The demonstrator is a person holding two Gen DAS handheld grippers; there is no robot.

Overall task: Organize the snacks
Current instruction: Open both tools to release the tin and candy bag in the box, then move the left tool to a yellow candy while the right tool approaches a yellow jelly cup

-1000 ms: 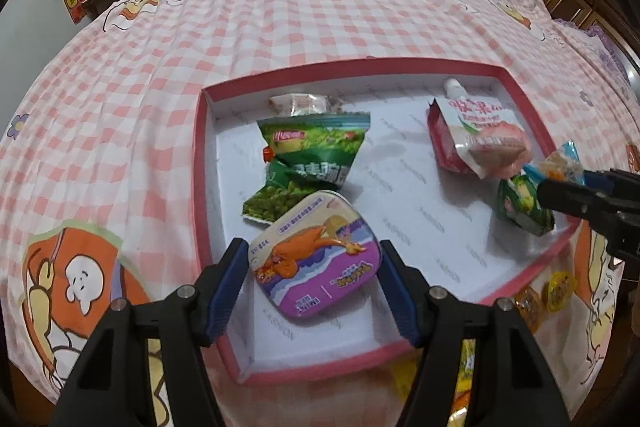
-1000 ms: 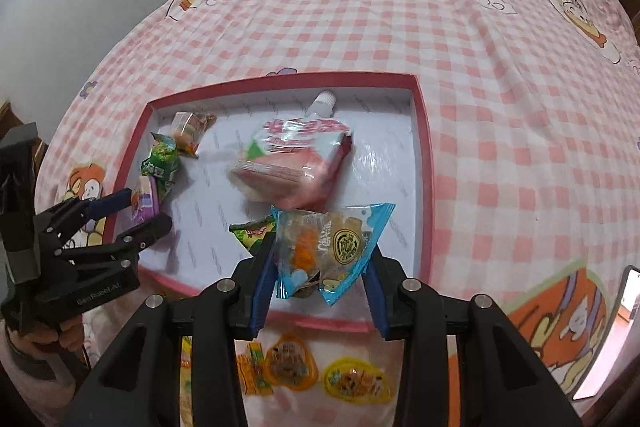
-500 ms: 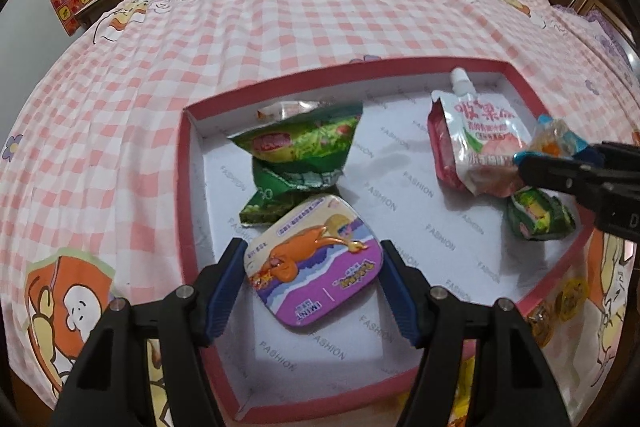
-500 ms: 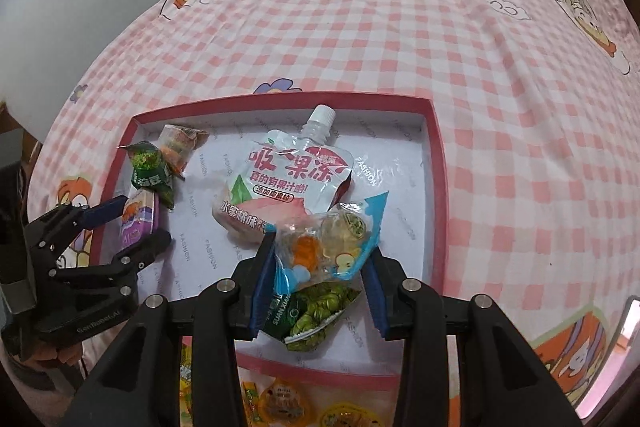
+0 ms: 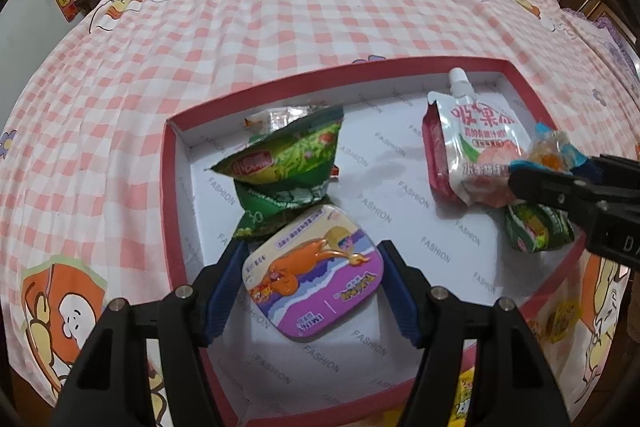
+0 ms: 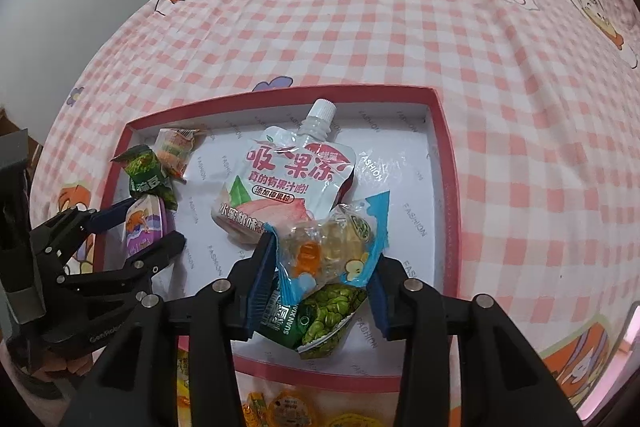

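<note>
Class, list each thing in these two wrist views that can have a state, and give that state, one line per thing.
Left gripper: shut on the purple tin, over the box.
Right gripper: shut on the blue candy bag.
Red box: open, holding snacks.
Jelly pouch: capped, lying flat in the box.
Green pea packet: sealed, lying under the candy bag.

Each hand-held gripper is a black plastic frame of angled struts joined by round silver screws. The left hand-held gripper [image 5: 312, 283] carries two ribbed blue pads [image 5: 224, 291] on its inner faces, and the right hand-held gripper [image 6: 320, 279] has the same. Seen from the side, the left frame bears small pale lettering on one strut.
</note>
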